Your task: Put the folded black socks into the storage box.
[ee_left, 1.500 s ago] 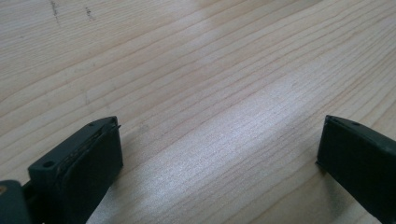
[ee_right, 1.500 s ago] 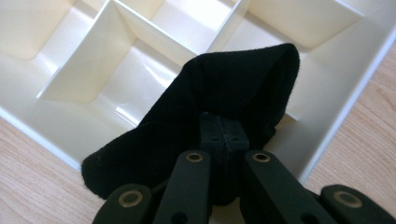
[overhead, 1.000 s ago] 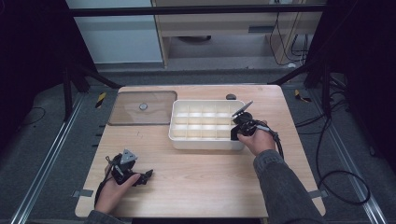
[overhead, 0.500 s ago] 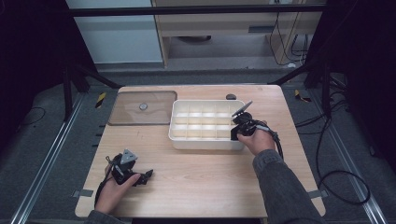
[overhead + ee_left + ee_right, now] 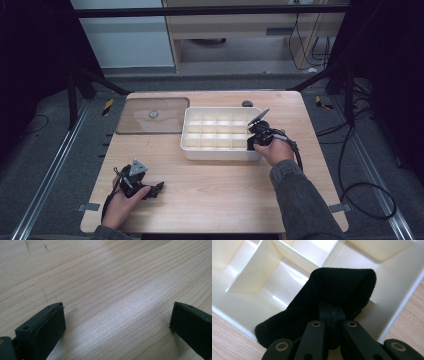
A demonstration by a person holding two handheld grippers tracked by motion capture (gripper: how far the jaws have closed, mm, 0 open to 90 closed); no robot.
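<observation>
- right gripper (image 5: 332,315) clamped on black cloth (image 5: 337,290), cloth hiding tray (image 5: 220,150) corner cell
- left gripper (image 5: 117,322) jaws apart, nothing held, over table (image 5: 112,277)
- brown lid (image 5: 152,115) beside tray

A laboratory recording station. A bare wooden desk (image 5: 215,190) stands on grey carpet floor (image 5: 45,150) between two metal floor rails (image 5: 47,185), framed by black struts (image 5: 95,82) and a dark horizontal bar (image 5: 210,10) overhead. Black cables (image 5: 360,190) loop across the carpet at the right, and strips of tape (image 5: 86,207) mark the desk's feet. Black-and-yellow hazard markers (image 5: 108,106) lie beside the desk. Beyond it stand a pale cabinet (image 5: 125,40) and a low wooden shelf unit (image 5: 240,30) with trailing wires (image 5: 310,45). Dark curtaining closes both sides
</observation>
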